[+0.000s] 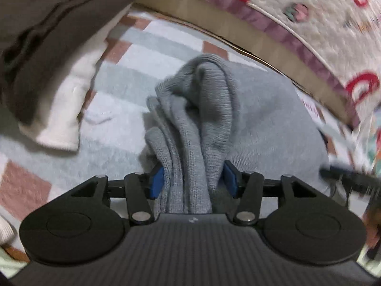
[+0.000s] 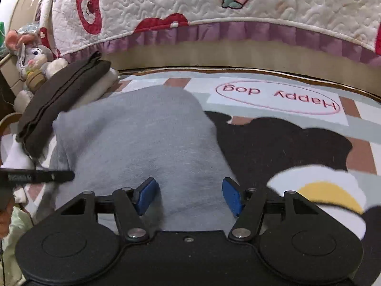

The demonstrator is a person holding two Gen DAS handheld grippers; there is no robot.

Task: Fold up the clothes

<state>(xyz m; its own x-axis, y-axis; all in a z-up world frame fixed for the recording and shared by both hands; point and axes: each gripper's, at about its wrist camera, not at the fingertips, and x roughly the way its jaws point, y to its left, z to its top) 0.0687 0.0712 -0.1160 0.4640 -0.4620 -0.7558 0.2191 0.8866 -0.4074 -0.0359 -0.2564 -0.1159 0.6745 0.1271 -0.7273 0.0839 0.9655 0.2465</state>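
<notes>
- The landmark for everything here is the grey knit garment point(image 1: 190, 124), which lies on a rug point(image 1: 119, 109) of pale and pink checks on the floor, beside the bed.
- The left claw point(image 1: 194, 178) has a bunched, ribbed part of that garment standing up between its blue pads point(image 1: 157, 182); the cloth fills the gap from pad to pad, so the claw reads as gripping the garment, though not tightly.
- From the right wrist view the same grey knit garment point(image 2: 142, 138) spreads as a broad smooth mound.
- The right claw point(image 2: 190, 195) hangs over the garment's near edge with its blue pads point(image 2: 147, 195) well apart; the cloth lies below and between them, but they do not press on it, so this claw is open.
- A thin black bar of the other tool point(image 2: 38, 176) reaches in over the garment's left edge.
- Left of the garment sits a folded stack: a dark brown piece point(image 2: 59, 102) on top of a white one point(image 1: 66, 109).
- Behind that stack a stuffed toy rabbit point(image 2: 33, 64) leans by the bed.
- Right of the garment a dark garment point(image 2: 281, 143) lies flat on the rug.
- Beyond the grey garment the rug shows an oval "Happy dog" print point(image 2: 278, 97), read upside down.
- Behind all of it hangs a quilted bedspread point(image 2: 214, 7) with red shapes and a purple frill.
</notes>
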